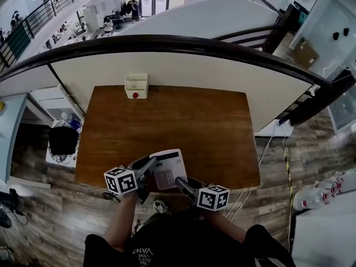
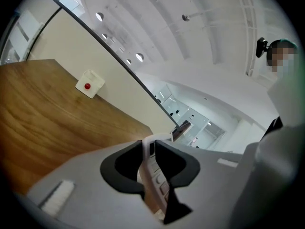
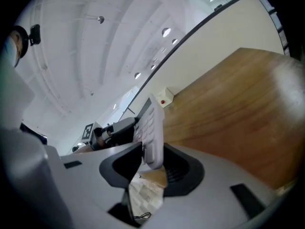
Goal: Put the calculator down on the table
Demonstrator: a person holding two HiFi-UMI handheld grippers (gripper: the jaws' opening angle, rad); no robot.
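Calculator is held at the tabletop's near edge, gripped from both sides. Left gripper fingers pinch its left edge; right gripper fingers clamp its near right corner. A white box sits at the far edge.

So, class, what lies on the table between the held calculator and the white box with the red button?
Nothing: in the head view, only bare wooden table separates the calculator from the white box.
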